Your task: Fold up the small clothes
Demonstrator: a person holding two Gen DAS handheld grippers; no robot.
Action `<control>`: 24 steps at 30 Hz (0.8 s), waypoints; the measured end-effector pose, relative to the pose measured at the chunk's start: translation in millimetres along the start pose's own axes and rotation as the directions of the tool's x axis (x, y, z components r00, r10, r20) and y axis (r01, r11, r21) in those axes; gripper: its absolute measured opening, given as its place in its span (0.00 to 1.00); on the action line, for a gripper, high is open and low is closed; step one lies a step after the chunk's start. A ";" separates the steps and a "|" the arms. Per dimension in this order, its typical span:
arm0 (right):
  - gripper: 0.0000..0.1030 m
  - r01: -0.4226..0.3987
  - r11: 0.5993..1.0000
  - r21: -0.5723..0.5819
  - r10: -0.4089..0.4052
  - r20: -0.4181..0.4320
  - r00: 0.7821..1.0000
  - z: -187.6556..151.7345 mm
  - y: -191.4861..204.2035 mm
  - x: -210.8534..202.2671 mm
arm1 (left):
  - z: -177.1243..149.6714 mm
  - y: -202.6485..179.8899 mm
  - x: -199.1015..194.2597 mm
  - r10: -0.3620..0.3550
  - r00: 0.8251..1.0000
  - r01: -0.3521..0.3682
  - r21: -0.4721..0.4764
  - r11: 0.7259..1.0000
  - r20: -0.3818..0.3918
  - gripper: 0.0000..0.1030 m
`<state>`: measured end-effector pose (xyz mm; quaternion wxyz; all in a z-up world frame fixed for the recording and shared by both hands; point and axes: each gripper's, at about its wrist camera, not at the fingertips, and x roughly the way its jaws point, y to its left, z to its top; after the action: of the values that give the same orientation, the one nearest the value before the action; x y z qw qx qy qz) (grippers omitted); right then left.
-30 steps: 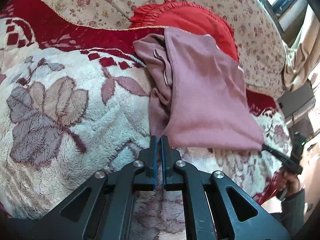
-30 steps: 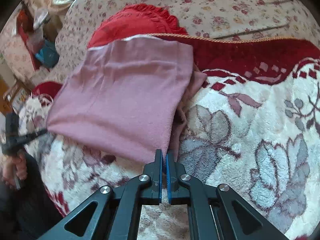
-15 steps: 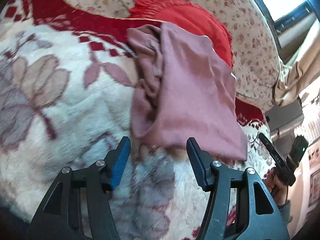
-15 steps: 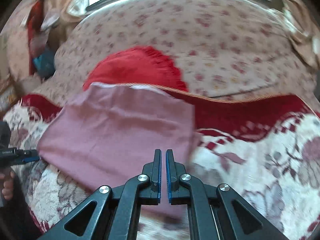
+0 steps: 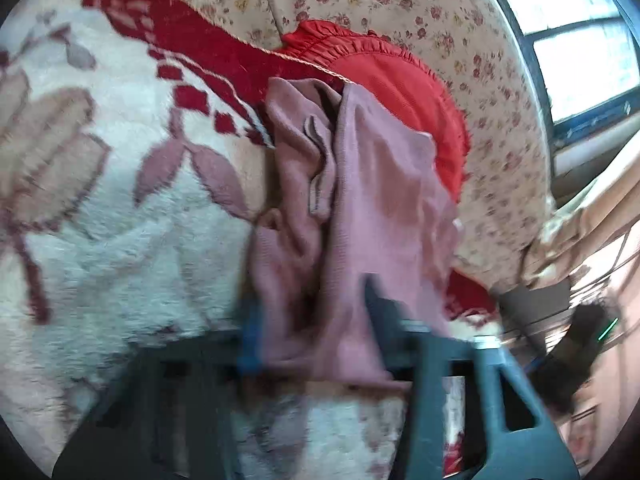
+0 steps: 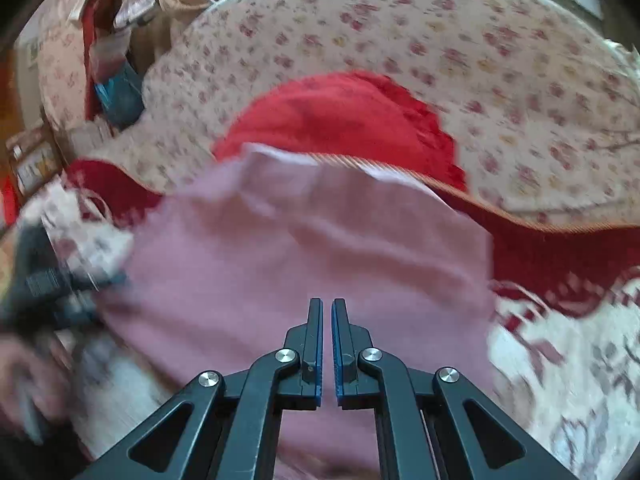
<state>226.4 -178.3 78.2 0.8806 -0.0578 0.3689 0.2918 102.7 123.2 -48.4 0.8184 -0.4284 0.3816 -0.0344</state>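
A dusty-pink garment (image 5: 372,216) lies folded on a fleecy floral blanket (image 5: 120,240), its bunched edge toward the left. My left gripper (image 5: 312,308) is open, blurred, with its jaws on either side of the garment's near edge. In the right wrist view the same garment (image 6: 320,248) spreads flat under my right gripper (image 6: 326,304), which is shut and empty above its middle. The left gripper also shows blurred at the garment's left edge (image 6: 52,288).
A red frilled cushion (image 5: 400,92) lies behind the garment against a floral sofa back (image 6: 480,60). The blanket's red border (image 6: 560,256) runs along the back. A window (image 5: 580,40) and room clutter (image 6: 112,80) lie beyond the sofa.
My left gripper opened and moved forward around the garment's near edge. My right gripper stayed shut and moved forward over the garment's middle.
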 end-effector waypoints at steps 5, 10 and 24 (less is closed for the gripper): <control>0.12 -0.269 0.962 0.040 0.272 -0.138 0.952 80.9 77.8 57.8 | -8.6 -9.8 -9.5 0.042 0.996 -0.053 0.144 0.988 0.078 0.12; 0.40 -0.275 0.961 0.028 0.271 -0.287 0.919 107.4 137.5 121.0 | -14.2 -29.0 -17.9 -0.018 0.991 -0.018 0.273 0.962 0.129 0.12; 0.73 -0.096 0.938 -0.332 -0.106 -0.540 0.835 103.5 208.8 200.0 | -9.3 -28.7 -12.7 -0.092 0.993 0.074 0.243 0.967 0.067 0.12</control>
<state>285.5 120.6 39.9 0.7138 -0.2939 0.5489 0.3207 95.5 103.7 -23.2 0.8762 -0.3431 0.3242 -0.0977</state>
